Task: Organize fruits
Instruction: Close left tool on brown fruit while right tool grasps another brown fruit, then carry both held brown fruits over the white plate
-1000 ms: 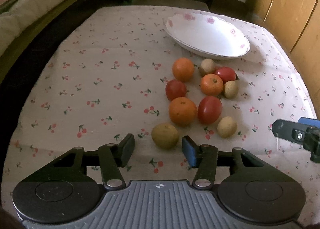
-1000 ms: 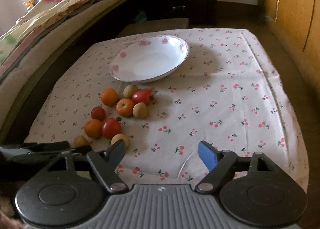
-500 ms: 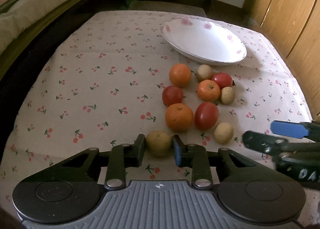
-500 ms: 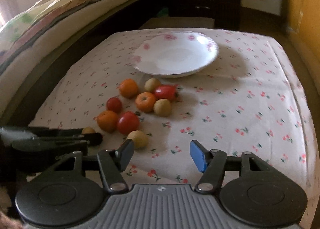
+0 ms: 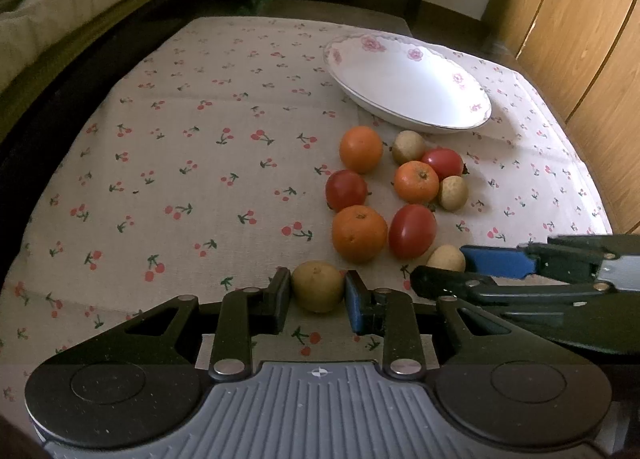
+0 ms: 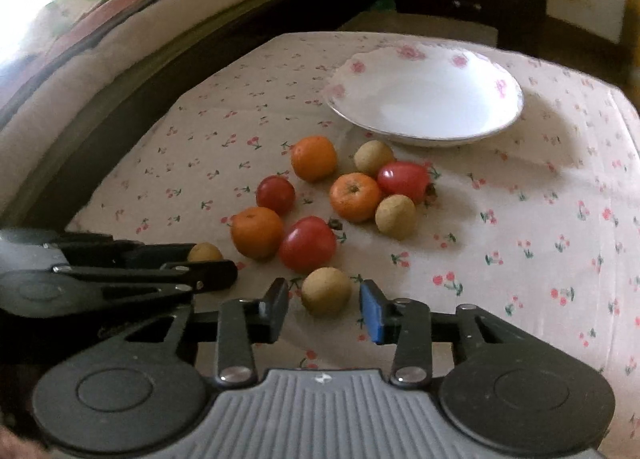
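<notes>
Cherry-printed cloth (image 5: 180,179) covers the counter, where a white bowl (image 5: 408,87) stands empty beyond a cluster of oranges, tomatoes and small tan fruits. The left gripper (image 5: 316,293) has its fingers clenched on the nearest tan fruit (image 5: 317,286), both pads pressing its sides while it sits on the cloth. Just to the right, the right gripper (image 6: 324,301) has been closing its fingers around a second tan fruit (image 6: 326,291); a narrow gap shows on each side, so the pads are not pressing it. That fruit lies just in front of a red tomato (image 6: 307,243) and beside an orange (image 6: 257,231). The other fruits lie between the grippers and the bowl.
</notes>
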Action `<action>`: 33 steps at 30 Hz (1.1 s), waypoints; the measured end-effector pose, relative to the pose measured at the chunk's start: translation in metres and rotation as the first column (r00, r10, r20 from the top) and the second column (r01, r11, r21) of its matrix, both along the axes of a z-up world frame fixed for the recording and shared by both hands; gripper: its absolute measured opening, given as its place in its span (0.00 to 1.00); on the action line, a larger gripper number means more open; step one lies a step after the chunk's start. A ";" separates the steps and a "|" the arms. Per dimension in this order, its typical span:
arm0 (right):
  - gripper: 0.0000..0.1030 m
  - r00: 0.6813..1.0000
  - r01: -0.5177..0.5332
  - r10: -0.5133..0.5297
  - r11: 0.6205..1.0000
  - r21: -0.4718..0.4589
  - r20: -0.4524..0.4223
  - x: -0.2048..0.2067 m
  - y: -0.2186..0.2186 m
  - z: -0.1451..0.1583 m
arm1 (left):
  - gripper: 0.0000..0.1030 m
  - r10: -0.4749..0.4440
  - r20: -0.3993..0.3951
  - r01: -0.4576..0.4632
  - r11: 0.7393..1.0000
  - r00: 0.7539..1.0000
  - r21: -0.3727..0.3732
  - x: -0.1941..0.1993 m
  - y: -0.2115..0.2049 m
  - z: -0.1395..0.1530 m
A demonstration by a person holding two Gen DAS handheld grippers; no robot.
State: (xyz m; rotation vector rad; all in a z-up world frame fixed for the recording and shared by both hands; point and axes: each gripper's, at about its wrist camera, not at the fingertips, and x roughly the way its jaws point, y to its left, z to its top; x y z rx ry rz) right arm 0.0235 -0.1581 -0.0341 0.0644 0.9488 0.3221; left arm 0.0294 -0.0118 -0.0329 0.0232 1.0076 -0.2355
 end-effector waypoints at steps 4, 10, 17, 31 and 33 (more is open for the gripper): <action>0.39 1.000 -0.024 0.024 1.000 -0.003 -0.017 0.003 -0.001 0.001 | 0.36 -0.002 0.003 0.002 1.000 1.000 0.001 0.000 -0.001 0.000; 0.38 0.996 -0.078 0.076 0.996 -0.051 -0.044 0.009 0.004 0.003 | 0.37 -0.013 0.014 0.012 1.000 1.000 0.011 -0.001 -0.001 0.000; 0.27 0.992 -0.119 0.114 0.985 -0.126 -0.046 0.003 0.004 0.006 | 0.40 -0.044 0.030 0.042 0.998 0.999 0.052 -0.003 -0.009 0.000; 0.27 0.999 -0.024 0.022 0.998 -0.052 -0.023 0.001 -0.026 0.028 | 0.36 -0.030 0.022 0.030 0.999 0.999 0.026 -0.007 -0.009 0.015; 0.27 1.000 -0.010 0.009 0.999 -0.043 -0.022 0.002 -0.029 0.031 | 0.36 -0.028 0.029 0.028 1.000 0.999 0.007 -0.006 -0.009 0.021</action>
